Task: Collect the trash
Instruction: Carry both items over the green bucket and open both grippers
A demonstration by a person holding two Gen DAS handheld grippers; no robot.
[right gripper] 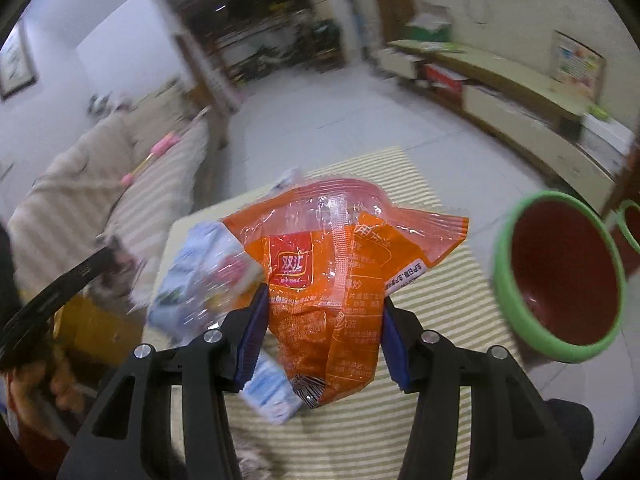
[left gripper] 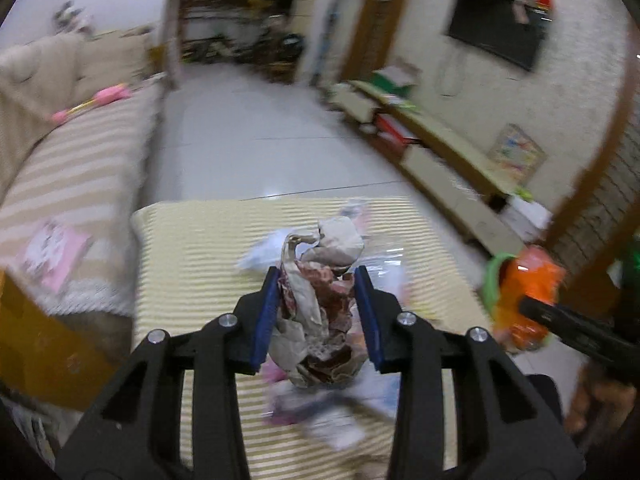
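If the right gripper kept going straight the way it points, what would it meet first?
Nothing close: the right gripper, shut on the orange wrapper, points over the striped table toward open floor. The green-rimmed bin sits off right. Depth unclear.

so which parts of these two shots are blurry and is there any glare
Left wrist view: room edges and striped cloth smeared, crumpled brown paper wad fairly sharp. Right wrist view: orange plastic snack wrapper crisp with glare streaks, green-rimmed red bin soft.

Wrapper (right gripper: 320, 296) – orange w/ red logo, clear top. Crumpled paper (left gripper: 320, 304) – tan w/ maroon print. Tabletop (left gripper: 192, 256) cloth: yellow-cream stripes. Bin (right gripper: 560, 280) right of wrapper – green rim, dark red inside. Fingers (left gripper: 266, 316) blue-padded.
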